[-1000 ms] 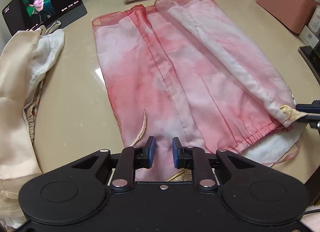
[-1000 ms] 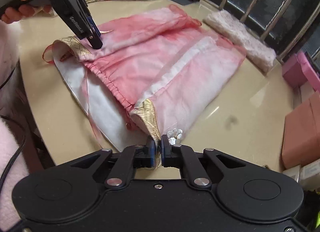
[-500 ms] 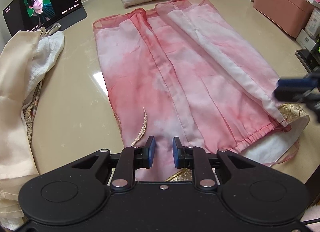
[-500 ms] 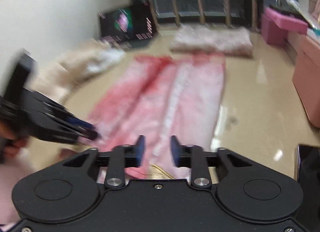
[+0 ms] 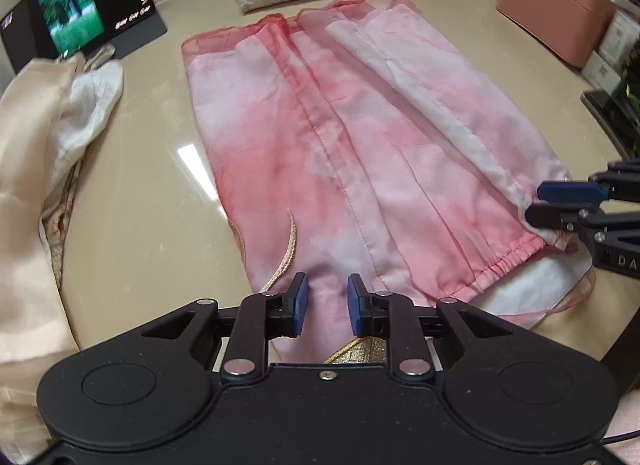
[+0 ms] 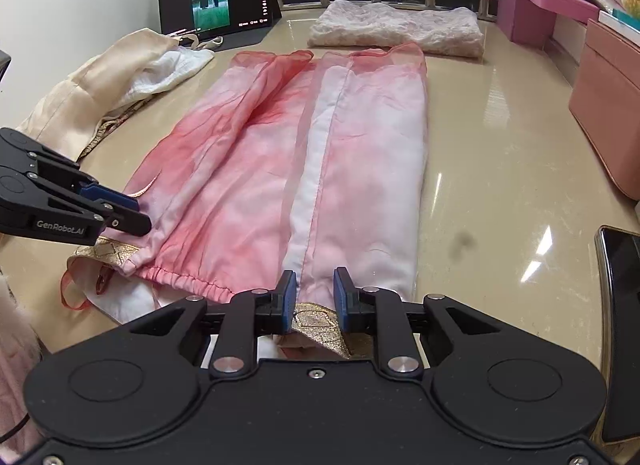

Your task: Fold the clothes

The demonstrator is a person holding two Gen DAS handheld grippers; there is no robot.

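A pink and white sheer skirt (image 5: 352, 137) lies flat and lengthwise on the beige table, both long sides folded in toward the middle; it also shows in the right wrist view (image 6: 304, 153). Its gold-trimmed waistband (image 6: 320, 321) is at the near edge. My left gripper (image 5: 327, 301) is open over the near left part of the waist end, holding nothing. My right gripper (image 6: 314, 297) is open over the near right part, the gold band between its jaws. Each gripper shows in the other's view: the right one (image 5: 560, 205), the left one (image 6: 120, 213).
A cream and white garment pile (image 5: 36, 169) lies at the left. A folded lace cloth (image 6: 400, 29) lies at the far end. A tablet (image 6: 218, 1) stands at the far left. Pink boxes (image 6: 604, 133) stand at the right, a dark phone (image 6: 620, 285) at the near right.
My right gripper let go of the gold-trimmed corner, opened, and swung round to face along the skirt. The right side flap now lies folded in. My left gripper stayed open in place.
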